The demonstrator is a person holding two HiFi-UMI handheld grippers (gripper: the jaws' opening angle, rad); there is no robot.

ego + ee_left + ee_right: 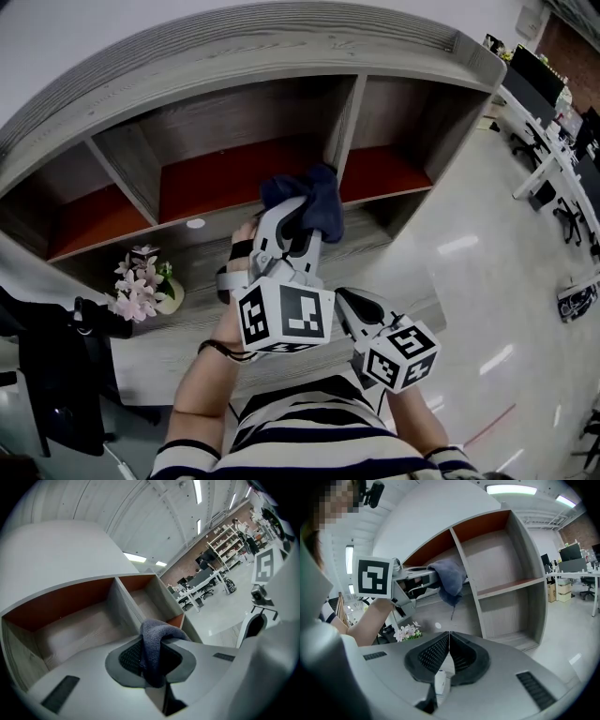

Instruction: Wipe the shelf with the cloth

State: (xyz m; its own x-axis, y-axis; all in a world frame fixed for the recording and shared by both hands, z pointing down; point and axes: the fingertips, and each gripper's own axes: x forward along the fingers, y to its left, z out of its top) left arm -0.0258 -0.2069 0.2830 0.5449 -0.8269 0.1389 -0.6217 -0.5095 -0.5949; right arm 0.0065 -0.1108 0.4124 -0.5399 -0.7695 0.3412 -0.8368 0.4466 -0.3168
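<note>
A dark blue cloth [307, 203] hangs from my left gripper [298, 217], which is shut on it and held up in front of the grey wooden shelf unit [281, 56], near the divider between its middle and right compartments. The left gripper view shows the cloth [153, 648] pinched between the jaws, with the shelf [84, 620] beyond. My right gripper [352, 305] sits lower and nearer my body, shut with nothing in it. From the right gripper view [448, 640] I see the cloth [449, 579] dangling from the left gripper [436, 577].
A small pot of pink flowers [142, 286] stands on the shelf's lower ledge at left. A black chair or stand [56, 366] is at the far left. Office desks and chairs [553, 122] fill the right background over a glossy floor.
</note>
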